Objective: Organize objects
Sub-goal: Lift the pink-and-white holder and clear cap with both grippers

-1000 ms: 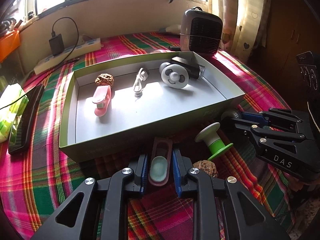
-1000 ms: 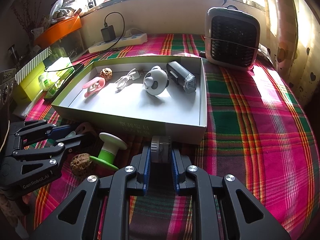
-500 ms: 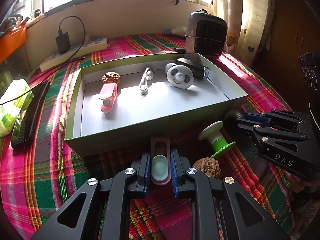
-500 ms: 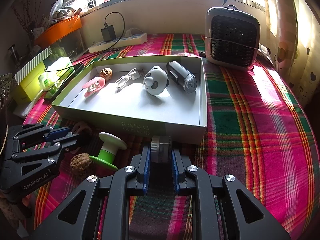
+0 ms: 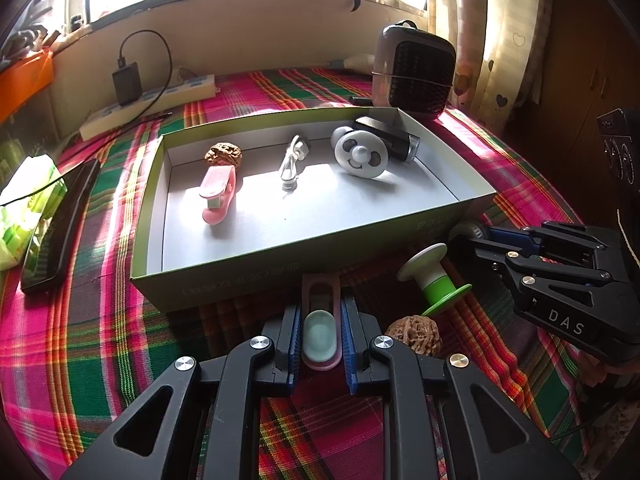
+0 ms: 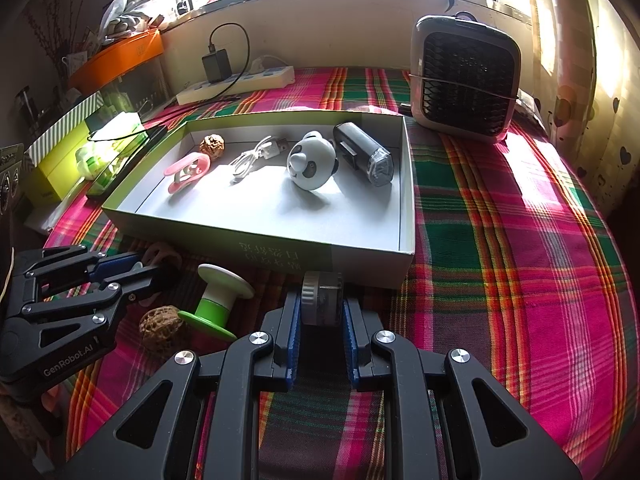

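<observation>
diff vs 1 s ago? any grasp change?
The left gripper closed its fingers onto the pink clip, which sat loose between them before. The right gripper stays shut on the grey cylinder. Box, spool and walnut are unmoved.

Both grippers are pointing steeply down, side by side: the left gripper [image 5: 320, 334] is clamping a clip [image 5: 320, 320], the right gripper [image 6: 320, 308] a knob [image 6: 322, 298].

Box [image 6: 288, 254] front-wall print too blurred to read; power strip [image 5: 152, 98] partly behind charger [image 5: 127, 83].
</observation>
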A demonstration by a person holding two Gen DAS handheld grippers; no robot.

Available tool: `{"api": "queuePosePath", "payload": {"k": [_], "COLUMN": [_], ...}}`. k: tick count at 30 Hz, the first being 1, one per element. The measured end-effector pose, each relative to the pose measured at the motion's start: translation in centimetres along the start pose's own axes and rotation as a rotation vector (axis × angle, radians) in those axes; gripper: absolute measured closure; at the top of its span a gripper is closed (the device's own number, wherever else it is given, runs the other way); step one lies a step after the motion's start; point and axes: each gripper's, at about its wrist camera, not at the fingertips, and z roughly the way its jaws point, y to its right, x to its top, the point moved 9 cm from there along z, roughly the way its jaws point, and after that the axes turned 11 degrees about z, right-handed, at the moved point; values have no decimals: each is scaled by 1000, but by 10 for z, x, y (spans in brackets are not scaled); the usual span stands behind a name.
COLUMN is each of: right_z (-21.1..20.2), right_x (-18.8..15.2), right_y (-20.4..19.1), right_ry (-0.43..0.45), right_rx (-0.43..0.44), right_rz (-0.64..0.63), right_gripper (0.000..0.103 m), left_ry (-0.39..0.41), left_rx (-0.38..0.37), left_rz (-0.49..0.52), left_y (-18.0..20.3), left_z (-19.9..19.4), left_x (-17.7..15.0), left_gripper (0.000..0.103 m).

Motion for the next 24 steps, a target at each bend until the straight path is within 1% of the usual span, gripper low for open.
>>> {"api": "queuePosePath", "payload": {"k": [17, 24], "right_z": [-1, -5], "right_x": [1, 0], "right_y": [1, -1], "right_ry": [1, 10], "right_rx": [2, 9], "right_rz": [6, 7], "right_gripper": [83, 83], "left_ry": [-2, 3], "left_rx": [23, 21], "left_rz": [-11, -20], "left_y": [-1, -2], "left_z": [-2, -5], "left_x": [-1, -2], "left_gripper": [87, 87]}}
